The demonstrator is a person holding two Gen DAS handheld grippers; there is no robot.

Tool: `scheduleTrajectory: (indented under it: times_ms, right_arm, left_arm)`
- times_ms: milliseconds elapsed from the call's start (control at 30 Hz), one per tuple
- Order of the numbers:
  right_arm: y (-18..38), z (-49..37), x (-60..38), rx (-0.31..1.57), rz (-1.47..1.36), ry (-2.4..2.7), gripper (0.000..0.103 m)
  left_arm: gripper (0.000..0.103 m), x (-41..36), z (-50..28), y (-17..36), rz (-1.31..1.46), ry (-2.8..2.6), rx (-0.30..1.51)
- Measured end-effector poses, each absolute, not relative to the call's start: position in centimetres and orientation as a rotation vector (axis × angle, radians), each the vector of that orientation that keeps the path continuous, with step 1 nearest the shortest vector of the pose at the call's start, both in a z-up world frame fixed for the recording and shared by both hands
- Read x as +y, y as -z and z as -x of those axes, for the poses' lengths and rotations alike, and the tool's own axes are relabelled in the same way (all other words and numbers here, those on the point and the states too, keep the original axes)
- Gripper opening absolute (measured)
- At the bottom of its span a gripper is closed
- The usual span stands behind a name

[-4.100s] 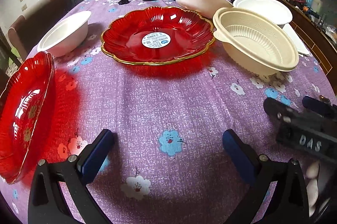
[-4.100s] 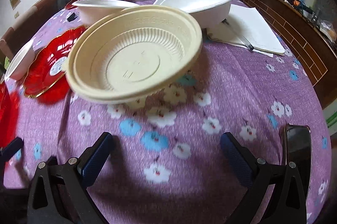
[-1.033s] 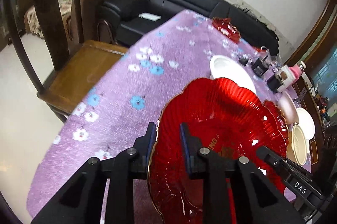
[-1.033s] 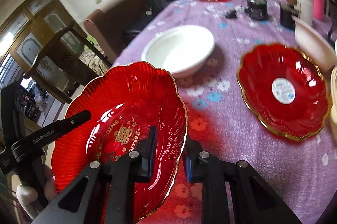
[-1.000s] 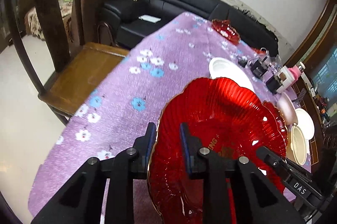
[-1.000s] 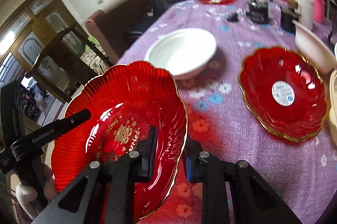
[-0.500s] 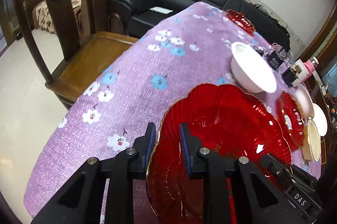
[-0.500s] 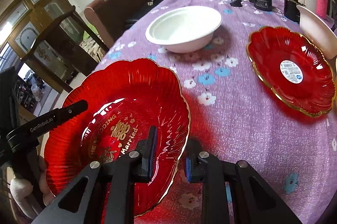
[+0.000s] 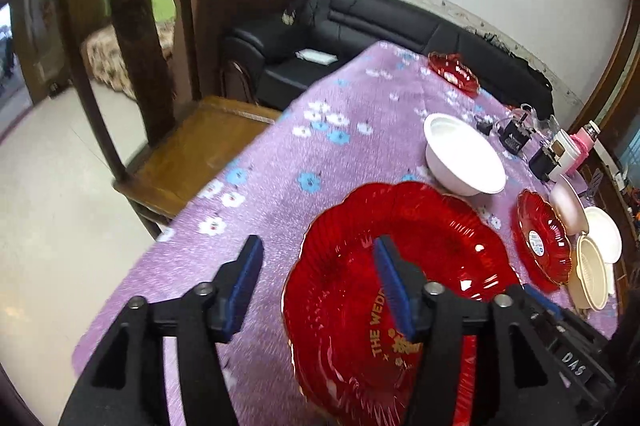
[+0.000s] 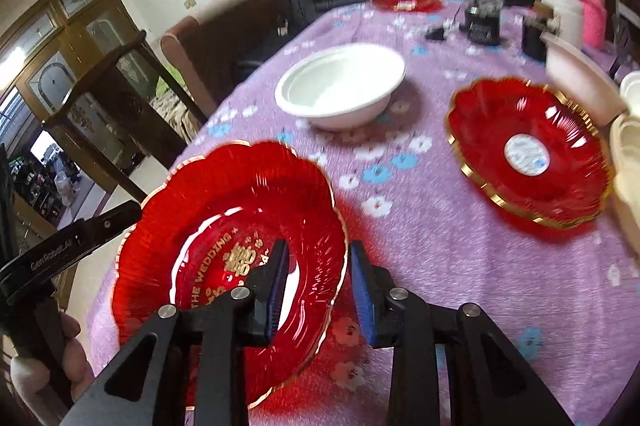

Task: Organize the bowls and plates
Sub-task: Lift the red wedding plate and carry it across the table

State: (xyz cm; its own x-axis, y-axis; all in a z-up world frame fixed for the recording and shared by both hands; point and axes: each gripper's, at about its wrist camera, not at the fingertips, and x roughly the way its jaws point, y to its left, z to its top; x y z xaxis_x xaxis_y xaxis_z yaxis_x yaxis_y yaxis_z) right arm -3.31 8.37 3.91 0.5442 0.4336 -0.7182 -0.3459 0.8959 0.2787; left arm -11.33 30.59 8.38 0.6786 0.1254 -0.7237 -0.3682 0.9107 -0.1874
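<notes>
Right wrist view: right claw and left claw have just been opening, both straddling the red plate rim, pads clear. Plate sits near the tabletop edge; a pad snagging the rim on withdrawal could likely tip it off.

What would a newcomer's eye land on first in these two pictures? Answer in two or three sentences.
First, the big red plate with gold lettering at the near edge of the purple flowered tablecloth, between both open tools. Beyond it sits a white bowl, and to the right a second red plate with a sticker.
</notes>
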Motion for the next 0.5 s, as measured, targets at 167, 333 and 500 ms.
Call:
scheduleTrajectory:
  times_ms: [167, 333, 500]
  right_arm:
    - [-6.2, 5.8, 6.2, 0.780, -0.102, -0.445, 0.045]
    - [-8.8, 8.2, 4.1, 0.676, -0.068, -0.408, 0.053]
    - [-11.8, 10.1, 2.1, 0.587, -0.061, -0.389, 0.058]
  left_arm:
    - [0.082, 28.2, 14.1, -11.4, 0.226, -0.381, 0.675]
    - [0.085, 25.5, 16.2, -13.9, 0.130, -0.412, 0.601]
    - [0.086, 22.7, 17.2, -15.9, 0.035, -0.414, 0.566]
